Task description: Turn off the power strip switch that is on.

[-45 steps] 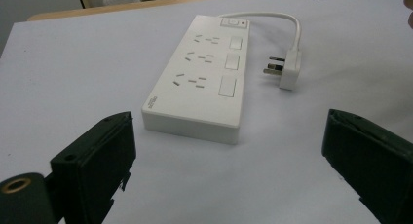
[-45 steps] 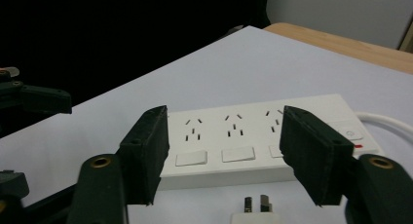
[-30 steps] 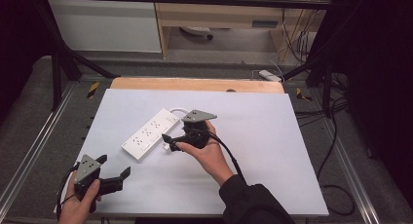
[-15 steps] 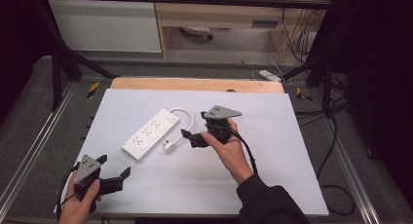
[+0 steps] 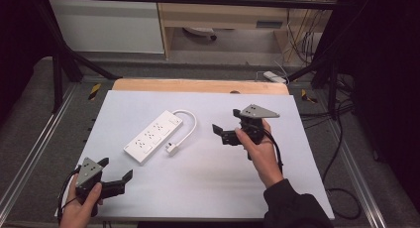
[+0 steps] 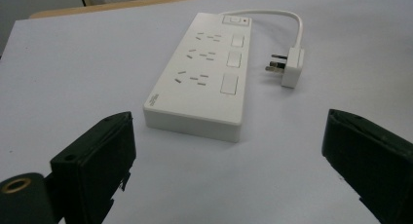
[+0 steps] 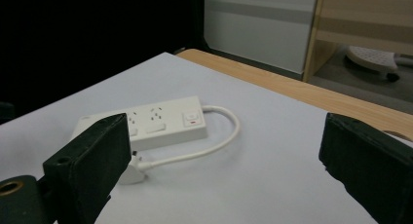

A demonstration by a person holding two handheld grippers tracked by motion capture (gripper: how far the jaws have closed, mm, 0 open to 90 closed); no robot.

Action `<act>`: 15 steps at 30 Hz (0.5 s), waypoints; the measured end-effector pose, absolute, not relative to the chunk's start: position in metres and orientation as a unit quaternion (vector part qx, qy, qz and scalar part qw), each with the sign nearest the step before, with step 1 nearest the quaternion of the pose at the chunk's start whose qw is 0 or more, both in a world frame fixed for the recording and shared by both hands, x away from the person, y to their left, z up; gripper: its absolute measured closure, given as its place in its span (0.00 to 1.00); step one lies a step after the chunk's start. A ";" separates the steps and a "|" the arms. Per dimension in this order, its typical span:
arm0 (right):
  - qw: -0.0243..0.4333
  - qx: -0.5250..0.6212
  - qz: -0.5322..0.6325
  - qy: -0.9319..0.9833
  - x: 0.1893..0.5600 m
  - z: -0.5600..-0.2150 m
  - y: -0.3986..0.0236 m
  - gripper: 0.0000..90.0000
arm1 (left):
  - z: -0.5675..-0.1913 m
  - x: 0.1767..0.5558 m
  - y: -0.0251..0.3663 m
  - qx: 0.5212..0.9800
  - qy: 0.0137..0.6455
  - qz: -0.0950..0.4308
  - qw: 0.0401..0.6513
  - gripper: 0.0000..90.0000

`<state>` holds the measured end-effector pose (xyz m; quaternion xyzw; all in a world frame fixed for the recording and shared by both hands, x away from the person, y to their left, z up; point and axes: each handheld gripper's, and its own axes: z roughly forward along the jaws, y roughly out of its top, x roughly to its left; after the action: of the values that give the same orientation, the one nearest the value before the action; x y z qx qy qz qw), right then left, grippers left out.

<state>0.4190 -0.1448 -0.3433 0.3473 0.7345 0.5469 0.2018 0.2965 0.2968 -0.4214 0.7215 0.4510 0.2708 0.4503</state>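
From the high view, a white power strip [image 5: 153, 136] lies diagonally on the white worktop [image 5: 198, 183], left of centre, with its short cable [image 5: 189, 126] looping round to a white plug [image 5: 172, 148] that rests just beside the strip's long edge. The left tool [image 5: 118, 181] sits at the near left corner of the worktop, held in the person's left hand [image 5: 79, 208], well apart from the strip. The right tool [image 5: 223, 134] is held in the right hand [image 5: 260, 151] to the right of the plug, near it but not touching.

The left gripper view adds detail that the high view cannot give: the power strip [image 6: 202, 70] has three sockets, each with its own rocker switch, and a master switch at the far end where the cable [image 6: 272, 14] leaves. The plug [image 6: 291, 67] lies on its side with its metal pins pointing towards the strip. This tool's jaws are spread wide, with nothing between them.

The right gripper view looks at the strip [image 7: 146, 121] from its switch end and shows a red mark on the master switch; the plug [image 7: 129, 173] is partly hidden behind one jaw. Its jaws too are spread wide and hold nothing. Beyond the worktop's wooden edge [image 7: 292, 92] stand pale cabinets.
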 end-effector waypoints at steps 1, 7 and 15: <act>0.207 0.351 0.545 0.733 0.418 -0.344 -0.150 0.06 | -0.421 0.297 0.297 0.720 0.452 0.271 0.451 0.06; 0.216 0.367 0.540 0.726 0.411 -0.350 -0.177 0.05 | -0.421 0.297 0.297 0.721 0.450 0.271 0.451 0.06; 0.218 0.389 0.546 0.710 0.401 -0.359 -0.209 0.03 | -0.422 0.297 0.296 0.721 0.452 0.269 0.452 0.06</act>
<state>0.4011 -0.2089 -0.3595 0.3885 0.7100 0.5455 0.2175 0.2966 0.2963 -0.4220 0.7207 0.4516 0.2687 0.4520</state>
